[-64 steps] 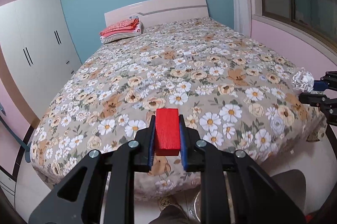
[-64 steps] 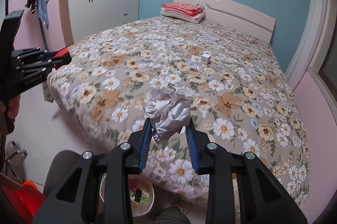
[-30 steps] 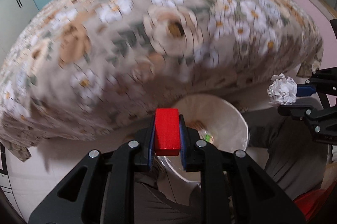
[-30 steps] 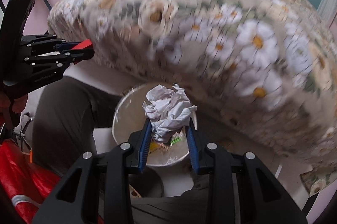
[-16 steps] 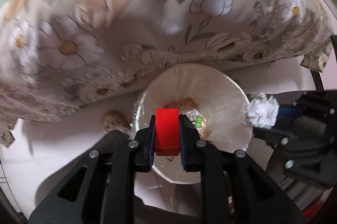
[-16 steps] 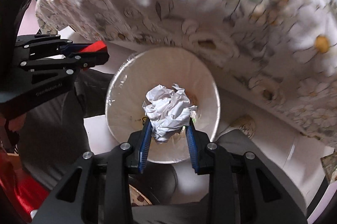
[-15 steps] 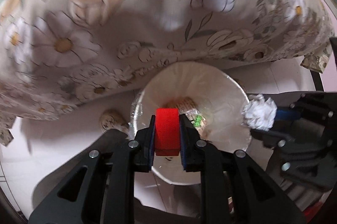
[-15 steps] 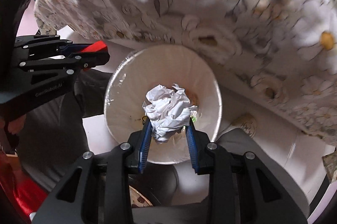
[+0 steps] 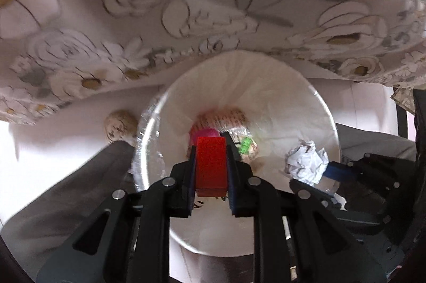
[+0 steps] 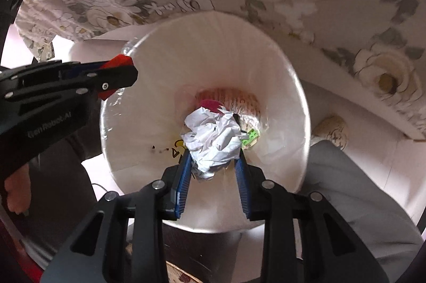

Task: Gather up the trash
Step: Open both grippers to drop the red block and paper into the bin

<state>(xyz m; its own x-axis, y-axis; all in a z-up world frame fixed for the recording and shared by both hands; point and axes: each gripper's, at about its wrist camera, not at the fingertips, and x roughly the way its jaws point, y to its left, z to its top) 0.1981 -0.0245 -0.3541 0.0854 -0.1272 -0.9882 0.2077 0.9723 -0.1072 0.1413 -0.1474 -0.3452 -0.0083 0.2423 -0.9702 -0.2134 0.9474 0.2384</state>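
Note:
My left gripper is shut on a red block and holds it over the mouth of a white lined trash bin. My right gripper is shut on a crumpled white paper ball, also over the bin. The paper ball and right gripper show at the bin's right rim in the left wrist view. The left gripper with the red block shows at the bin's left rim in the right wrist view. Wrappers and a pink item lie at the bin's bottom.
The floral bedspread hangs just above and behind the bin. A patterned slipper toe sits on the floor left of the bin; it also shows in the right wrist view. The person's grey trouser legs flank the bin.
Both grippers have dropped from bed height down toward the bin and moved closer to its mouth. Both still hold their items.

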